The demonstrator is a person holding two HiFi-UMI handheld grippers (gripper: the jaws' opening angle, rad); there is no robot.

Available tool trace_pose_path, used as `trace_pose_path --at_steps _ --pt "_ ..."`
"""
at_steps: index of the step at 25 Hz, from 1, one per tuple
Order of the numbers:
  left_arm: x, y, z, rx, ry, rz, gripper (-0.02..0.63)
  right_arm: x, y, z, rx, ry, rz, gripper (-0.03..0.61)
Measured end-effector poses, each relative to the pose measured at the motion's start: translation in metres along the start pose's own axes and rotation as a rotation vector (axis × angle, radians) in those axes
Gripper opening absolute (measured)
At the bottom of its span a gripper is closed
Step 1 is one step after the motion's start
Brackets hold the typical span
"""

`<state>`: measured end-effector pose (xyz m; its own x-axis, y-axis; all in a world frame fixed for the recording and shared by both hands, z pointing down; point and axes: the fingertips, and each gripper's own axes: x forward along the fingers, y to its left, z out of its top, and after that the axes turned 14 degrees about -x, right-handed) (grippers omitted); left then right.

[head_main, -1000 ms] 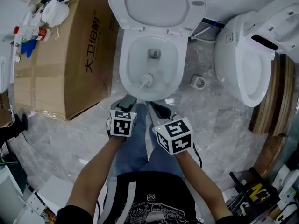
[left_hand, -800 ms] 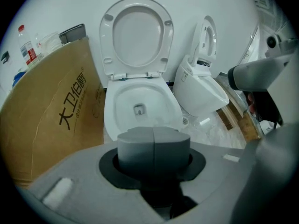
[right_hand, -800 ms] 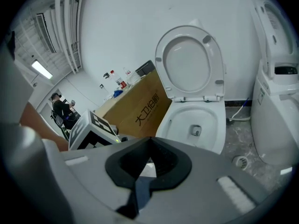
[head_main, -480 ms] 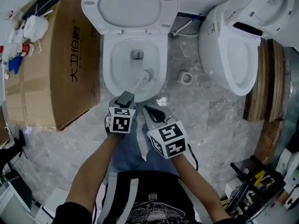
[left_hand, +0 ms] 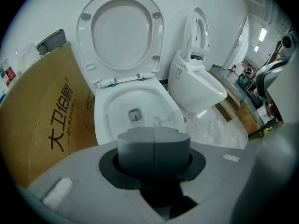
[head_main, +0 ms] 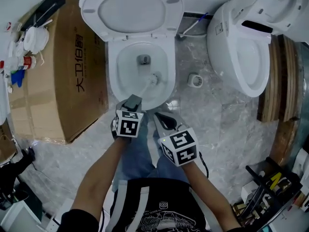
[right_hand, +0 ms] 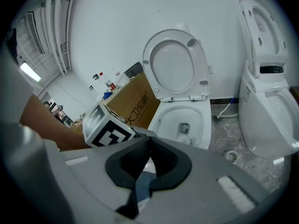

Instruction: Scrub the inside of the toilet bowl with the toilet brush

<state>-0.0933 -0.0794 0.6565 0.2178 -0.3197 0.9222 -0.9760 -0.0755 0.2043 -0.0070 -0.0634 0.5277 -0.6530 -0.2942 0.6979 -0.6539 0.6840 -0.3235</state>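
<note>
A white toilet (head_main: 114, 76) stands open, its lid (head_main: 130, 6) raised against the wall. The toilet brush's white head (head_main: 153, 79) rests inside the bowl on its right side, below the drain hole (head_main: 143, 59). Its pale shaft runs back to a grey handle, and my left gripper (head_main: 131, 103) is shut on that handle at the bowl's front rim. In the left gripper view the grey handle end (left_hand: 154, 146) fills the jaws and hides the brush head. My right gripper (head_main: 162, 118) hovers just right of it, shut and holding nothing; its view shows the bowl (right_hand: 187, 120).
A big cardboard box (head_main: 63, 81) stands close on the toilet's left, with bottles and a mask (head_main: 36, 37) on top. A second toilet (head_main: 241, 52) and wooden boards (head_main: 282, 81) are at the right. A floor drain (head_main: 194, 79) lies between the toilets. Tools (head_main: 270, 187) sit at bottom right.
The brush head has swept from the bowl's front middle over to its right side. Both grippers kept their grip states, and my view shifted slightly.
</note>
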Motion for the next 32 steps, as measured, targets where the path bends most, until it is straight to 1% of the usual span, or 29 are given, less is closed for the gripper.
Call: trace_pose_path --at_steps 3,9,15,23,28,32 --pt "0.005 0.006 0.006 0.009 0.011 0.002 0.15 0.005 0.003 0.004 0.009 -0.005 0.01 -0.003" --pt "0.022 0.015 0.033 0.04 0.016 -0.005 0.15 0.018 -0.008 0.018 0.033 -0.023 0.005 -0.003" --pt "0.037 0.026 0.06 0.077 0.019 -0.017 0.15 0.028 -0.027 0.029 0.061 -0.018 -0.027 -0.003" --pt "0.054 0.04 0.091 0.111 0.017 -0.022 0.15 0.04 -0.043 0.031 0.098 0.0 -0.061 -0.003" --pt "0.058 0.052 0.106 0.117 -0.003 -0.02 0.15 0.046 -0.043 0.031 0.108 0.007 -0.066 -0.003" --pt "0.052 0.066 0.115 0.103 -0.023 0.004 0.15 0.048 -0.037 0.03 0.1 0.014 -0.058 -0.003"
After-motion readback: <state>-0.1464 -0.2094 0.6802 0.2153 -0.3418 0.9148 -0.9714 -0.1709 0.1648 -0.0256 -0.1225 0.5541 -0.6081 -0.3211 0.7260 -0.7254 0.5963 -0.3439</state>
